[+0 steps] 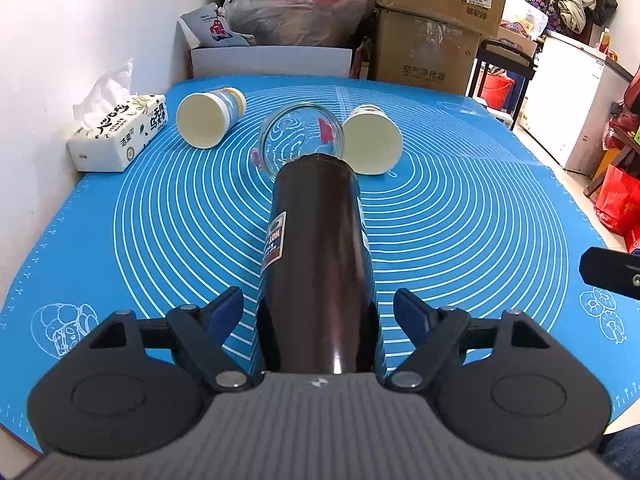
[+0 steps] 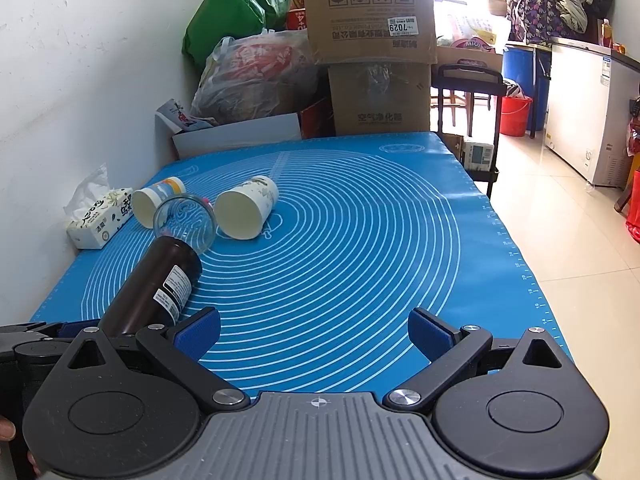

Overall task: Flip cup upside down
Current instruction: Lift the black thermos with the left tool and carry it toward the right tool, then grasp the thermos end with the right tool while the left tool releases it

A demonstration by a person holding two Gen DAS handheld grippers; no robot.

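— What's around it?
— A glass [image 1: 301, 140] and two paper cups [image 1: 210, 120] lie tipped on the mat [image 1: 460, 220], right past the far end of the flask [image 1: 318, 264]; tissue box [image 1: 116, 136] by the wall.
— And the flask?
— On its side, pointing away, between the left gripper [image 1: 318, 312]'s wide jaws, pads apart from it.
— The right gripper [image 2: 314, 334]?
— Level, low, jaws wide, empty.

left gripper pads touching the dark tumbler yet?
Apart. Left wrist view: blue mat shows between each of the left gripper pads and the dark tumbler.
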